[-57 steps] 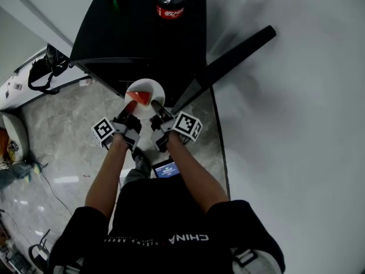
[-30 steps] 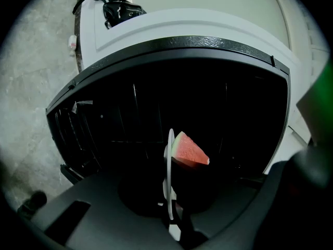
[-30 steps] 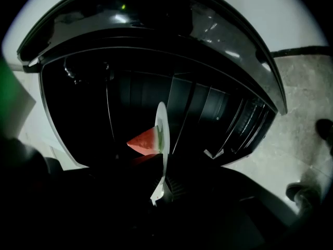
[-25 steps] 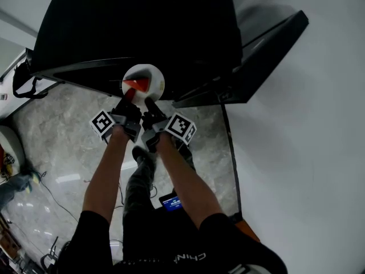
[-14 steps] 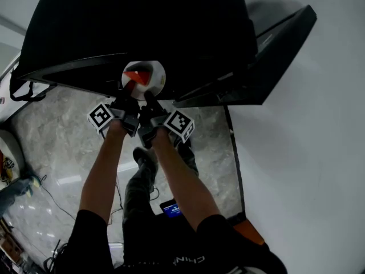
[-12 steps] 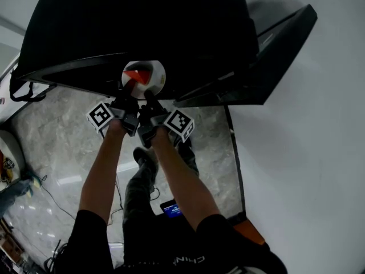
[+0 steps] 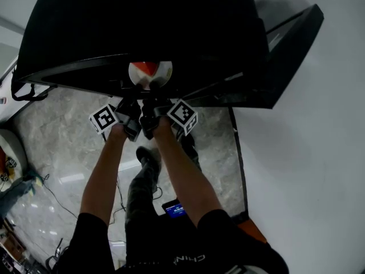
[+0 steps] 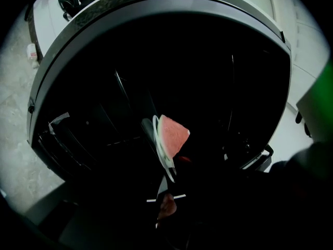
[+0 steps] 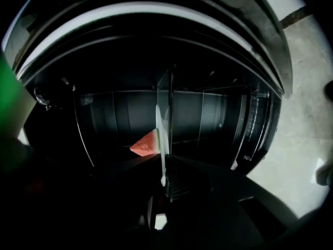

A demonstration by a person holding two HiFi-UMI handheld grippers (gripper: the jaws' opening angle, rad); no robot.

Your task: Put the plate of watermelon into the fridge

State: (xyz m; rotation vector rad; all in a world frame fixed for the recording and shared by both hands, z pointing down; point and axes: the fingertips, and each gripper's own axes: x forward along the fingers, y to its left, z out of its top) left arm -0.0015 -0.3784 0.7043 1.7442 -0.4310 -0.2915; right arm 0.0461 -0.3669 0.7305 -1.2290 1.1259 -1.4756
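Observation:
A white plate [image 7: 149, 73] with a red watermelon wedge [image 7: 145, 68] sits half under the top edge of the black fridge [image 7: 142, 27]. Both grippers are at its near rim, the left gripper [image 7: 134, 104] beside the right gripper [image 7: 149, 103]. In the left gripper view the plate [image 8: 162, 151] shows edge-on inside the dark fridge with the wedge [image 8: 173, 134] on it. The left jaws are opening and their pads are lost in the dark, with the rim standing free. In the right gripper view the plate [image 9: 162, 139] is edge-on, and a ribbed pad [image 9: 177, 178] lies against its rim.
The fridge door [image 7: 279, 56] stands open at the right against a white wall. The fridge's wire shelves [image 9: 218, 119] and walls surround the plate. On the marble floor [image 7: 63, 147] are a small lit screen [image 7: 174, 208], a black bag [image 7: 23, 87] at the left, and the person's legs.
The plate has moved forward from in front of the fridge to under its top edge. Both grippers followed it and came closer together. The bottles on the fridge top have left the view.

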